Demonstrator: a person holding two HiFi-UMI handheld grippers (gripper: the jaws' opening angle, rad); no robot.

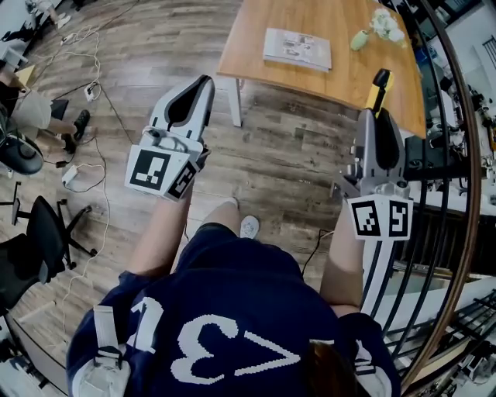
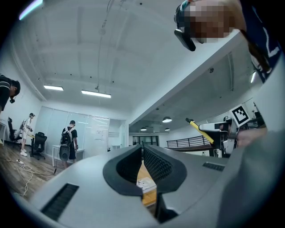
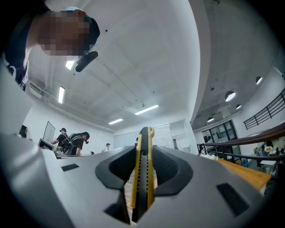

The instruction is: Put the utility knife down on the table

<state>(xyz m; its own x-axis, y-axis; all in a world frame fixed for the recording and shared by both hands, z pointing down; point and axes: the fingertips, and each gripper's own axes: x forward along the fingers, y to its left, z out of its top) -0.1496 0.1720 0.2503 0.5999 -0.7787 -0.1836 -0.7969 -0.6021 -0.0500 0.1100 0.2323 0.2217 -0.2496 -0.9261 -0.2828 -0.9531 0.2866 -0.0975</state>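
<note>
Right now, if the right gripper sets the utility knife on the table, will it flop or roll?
Probably stiff: the utility knife juts straight from the right gripper without sagging. Its flat, slim body should lie still on the table, not roll.

Open-plan office/lab: wood floor [image 1: 287, 147], wooden desk [image 1: 349, 15], swivel chair [image 1: 39, 233], glass partition [image 2: 89, 129], ceiling strip lights [image 2: 95, 93], ppl w/ backpacks.

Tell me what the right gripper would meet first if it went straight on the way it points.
Probably nothing near: the right gripper, shut on the utility knife, seems to aim slightly upward across the wooden table, and its own view shows open room ahead. Depth is unclear.
</note>
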